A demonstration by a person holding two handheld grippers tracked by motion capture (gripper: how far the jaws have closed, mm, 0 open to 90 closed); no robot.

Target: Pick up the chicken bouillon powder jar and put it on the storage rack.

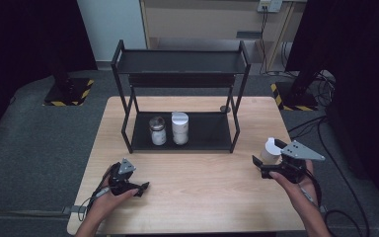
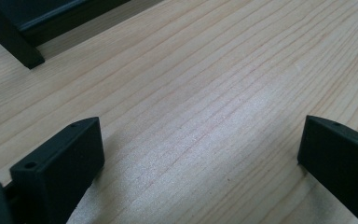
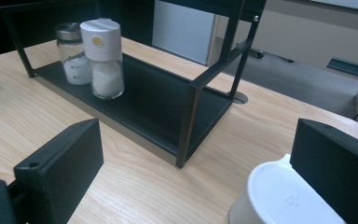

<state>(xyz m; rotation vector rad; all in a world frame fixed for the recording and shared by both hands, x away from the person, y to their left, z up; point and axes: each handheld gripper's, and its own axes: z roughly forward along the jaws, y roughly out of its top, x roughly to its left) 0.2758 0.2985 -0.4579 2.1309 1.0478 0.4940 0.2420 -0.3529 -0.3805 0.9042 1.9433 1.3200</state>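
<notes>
The white container (image 3: 284, 198) is a smooth plastic cylinder with a flat lid. It stands upright (long axis vertical, lid up) at 3 o'clock on the tabletop (image 1: 202, 197), between the spread right tongs (image 3: 193, 168), touching one jaw. Left tongs (image 2: 200, 154): spread, empty.
</notes>
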